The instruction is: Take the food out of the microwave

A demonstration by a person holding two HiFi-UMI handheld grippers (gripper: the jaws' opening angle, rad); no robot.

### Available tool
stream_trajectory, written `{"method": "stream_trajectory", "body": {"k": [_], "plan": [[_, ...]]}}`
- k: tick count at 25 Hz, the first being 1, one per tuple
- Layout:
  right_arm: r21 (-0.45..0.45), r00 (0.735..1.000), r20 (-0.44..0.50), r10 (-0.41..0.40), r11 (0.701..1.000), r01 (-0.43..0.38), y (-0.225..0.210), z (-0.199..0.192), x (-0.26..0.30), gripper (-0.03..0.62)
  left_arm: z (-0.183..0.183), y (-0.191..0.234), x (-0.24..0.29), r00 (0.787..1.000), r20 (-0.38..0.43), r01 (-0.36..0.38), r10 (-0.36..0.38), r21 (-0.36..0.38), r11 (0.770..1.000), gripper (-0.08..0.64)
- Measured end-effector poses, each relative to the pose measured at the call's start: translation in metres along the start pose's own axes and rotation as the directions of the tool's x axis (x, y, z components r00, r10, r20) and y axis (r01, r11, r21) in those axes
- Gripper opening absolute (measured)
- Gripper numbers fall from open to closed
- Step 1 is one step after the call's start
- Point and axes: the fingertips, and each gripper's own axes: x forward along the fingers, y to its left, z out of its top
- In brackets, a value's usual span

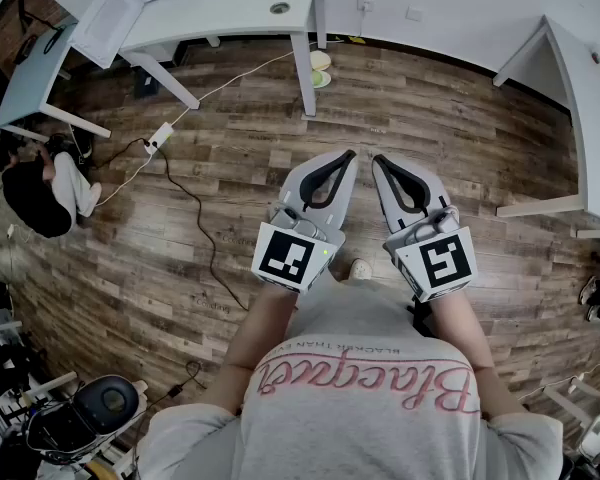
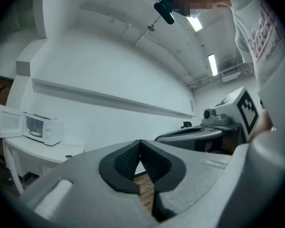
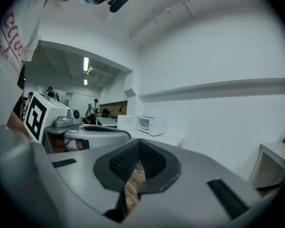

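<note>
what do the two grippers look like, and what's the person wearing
The left gripper and the right gripper are matching pale grey shells that taper to pointed jaws lined with black ribbed pads. Each carries a white cube with black square markers. The person wears a grey T-shirt with pink script lettering.

The floor [image 1: 460, 128] is matt grained wood; left gripper [image 1: 351, 154] and right gripper [image 1: 376, 159] are smooth grey plastic.

Looks like a lab or workroom: holds plain white tables [image 1: 230, 8] on a wood-plank floor [image 1: 430, 128], a power strip [image 1: 160, 135] with cables [image 1: 213, 253] trailing loose, strip lights [image 2: 212, 64] overhead, a microwave [image 2: 40, 128] on a white counter [image 2: 38, 148].
</note>
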Motion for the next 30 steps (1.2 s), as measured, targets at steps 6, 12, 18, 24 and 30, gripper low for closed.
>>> {"method": "stream_trajectory", "body": {"k": [6, 12, 18, 24, 30], "plan": [[-0.010, 1.000, 0.005, -0.020, 1.000, 0.020, -0.018, -0.008, -0.055, 0.009, 0.005, -0.061, 0.014, 0.999, 0.027, 0.026, -0.027, 0.028, 0.999, 0.005], [-0.021, 1.000, 0.019, -0.009, 1.000, 0.010, -0.026, -0.008, -0.071, 0.009, 0.013, -0.073, 0.021, 0.999, 0.024, 0.024, -0.026, 0.063, 0.998, 0.006], [0.006, 0.999, 0.043, 0.023, 1.000, -0.024, -0.013, -0.003, -0.058, 0.009, 0.010, -0.055, 0.011, 1.000, 0.021, -0.004, 0.003, 0.060, 0.998, 0.006], [-0.003, 0.998, 0.039, 0.049, 0.999, -0.048, -0.001, -0.005, -0.022, 0.009, 0.004, -0.016, 0.000, 0.999, 0.009, -0.037, 0.037, 0.061, 0.997, 0.005], [0.000, 0.995, 0.055, 0.080, 0.997, -0.080, 0.017, 0.005, 0.027, 0.009, 0.009, 0.036, -0.010, 0.998, 0.012, -0.069, 0.068, 0.061, 0.996, 0.005]]}}
